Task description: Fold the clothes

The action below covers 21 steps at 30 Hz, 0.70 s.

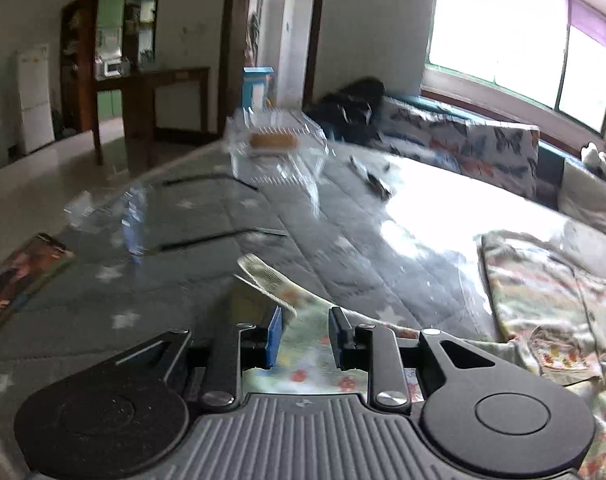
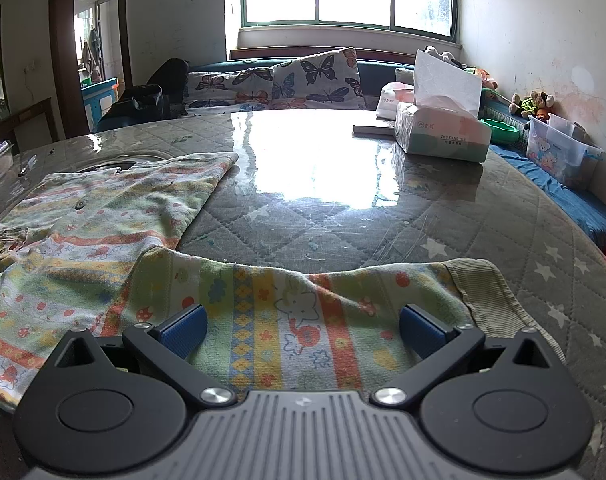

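Observation:
A child's patterned top with coloured stripes and cartoon prints lies spread on the glass-covered table. In the right wrist view its body [image 2: 103,216] lies at the left and one sleeve [image 2: 295,312] with a ribbed cuff [image 2: 487,292] stretches across in front. My right gripper [image 2: 301,330] is wide open just above that sleeve. In the left wrist view my left gripper [image 1: 305,338] has its jaws partly closed over the other sleeve [image 1: 303,344], whose cuff [image 1: 263,276] sticks out ahead; the rest of the top [image 1: 543,300] lies at the right.
A tissue box [image 2: 443,132] stands at the far right of the table [image 2: 343,208]. A clear plastic box [image 1: 275,148] with food, a clear bottle [image 1: 133,220] and a magazine [image 1: 19,276] lie on the left side. Butterfly cushions [image 2: 303,80] line the bench behind.

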### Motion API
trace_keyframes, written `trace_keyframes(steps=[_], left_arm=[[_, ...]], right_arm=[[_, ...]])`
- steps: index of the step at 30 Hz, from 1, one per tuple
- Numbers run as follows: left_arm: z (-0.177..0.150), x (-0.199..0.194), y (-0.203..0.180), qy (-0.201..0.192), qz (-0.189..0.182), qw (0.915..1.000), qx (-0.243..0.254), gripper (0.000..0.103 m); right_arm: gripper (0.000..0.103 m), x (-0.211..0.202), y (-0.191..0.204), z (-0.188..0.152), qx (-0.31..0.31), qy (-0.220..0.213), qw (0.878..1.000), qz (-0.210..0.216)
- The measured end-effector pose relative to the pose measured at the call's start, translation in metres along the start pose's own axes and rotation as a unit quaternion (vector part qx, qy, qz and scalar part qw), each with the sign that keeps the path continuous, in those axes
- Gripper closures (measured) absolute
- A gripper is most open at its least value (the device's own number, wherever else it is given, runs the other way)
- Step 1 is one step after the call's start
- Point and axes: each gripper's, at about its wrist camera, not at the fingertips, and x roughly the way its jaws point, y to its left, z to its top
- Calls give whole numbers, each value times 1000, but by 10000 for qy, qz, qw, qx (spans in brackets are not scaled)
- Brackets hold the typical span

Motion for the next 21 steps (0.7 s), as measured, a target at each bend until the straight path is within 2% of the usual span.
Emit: trace_keyframes(steps=[4, 8, 11, 13, 16, 18, 21], left_arm=[[6, 22, 13, -12, 479, 9987, -199, 75], [10, 20, 33, -100, 978, 9949, -212, 64], [15, 4, 53, -240, 1218, 9913, -445, 62], [19, -9, 59, -311, 1181, 9906, -623, 60], [16, -26, 45, -273, 640, 9962, -522, 54], [13, -27, 28, -194, 278, 9989, -334, 48], [7, -8, 1, 41, -53, 10000, -41, 47]], right_arm=[[0, 0, 0, 0, 1, 0, 10000, 0], [0, 0, 0, 0, 3, 0, 10000, 1], [0, 0, 0, 0, 2, 1, 10000, 0], [0, 0, 0, 0, 0, 3, 10000, -1], [0, 0, 0, 0, -5, 5, 10000, -6], [0, 0, 1, 0, -6, 5, 10000, -6], [0, 0, 1, 0, -5, 4, 10000, -5]])
